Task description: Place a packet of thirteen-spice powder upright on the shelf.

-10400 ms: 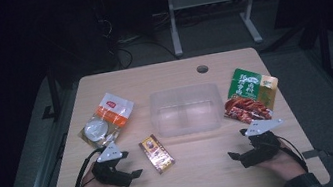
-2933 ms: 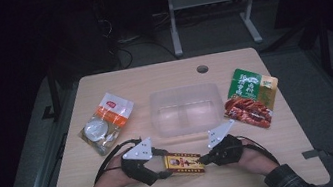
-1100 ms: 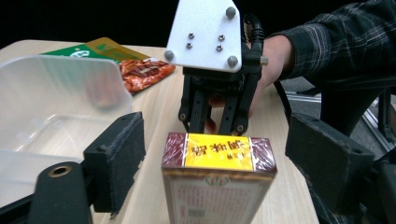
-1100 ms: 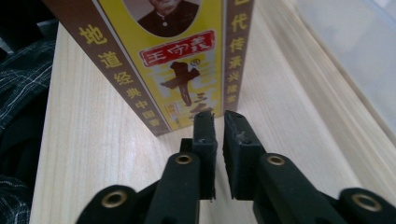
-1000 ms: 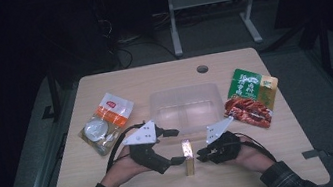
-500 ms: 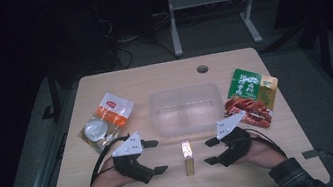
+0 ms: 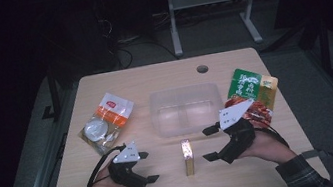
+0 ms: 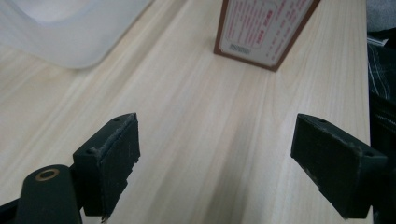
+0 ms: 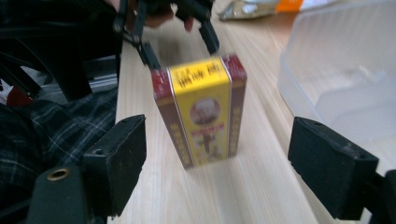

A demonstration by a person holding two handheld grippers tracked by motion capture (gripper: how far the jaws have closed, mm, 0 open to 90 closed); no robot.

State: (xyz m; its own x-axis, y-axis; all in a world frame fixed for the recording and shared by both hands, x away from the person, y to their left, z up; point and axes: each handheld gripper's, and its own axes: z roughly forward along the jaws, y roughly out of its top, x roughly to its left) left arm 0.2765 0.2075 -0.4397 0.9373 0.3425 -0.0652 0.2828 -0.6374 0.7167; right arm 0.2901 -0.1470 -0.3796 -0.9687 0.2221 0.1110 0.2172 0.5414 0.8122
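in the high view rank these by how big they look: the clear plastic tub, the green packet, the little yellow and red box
1. clear plastic tub, largest.
2. green packet.
3. yellow and red box, smallest; it stands on edge, showing mostly its narrow side.

Box (image 9: pixel 201 112) yellow front, dark-red edges; bin (image 7: pixel 185 108) clear; sleeve (image 9: pixel 56 123) dark plaid; table (image 7: pixel 152 83) pale wood.

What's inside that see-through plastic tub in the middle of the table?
Nothing that I can see: the clear tub looks empty, with only the table showing through its floor. Its near wall is frosted, so a small flat item behind it could be hidden.
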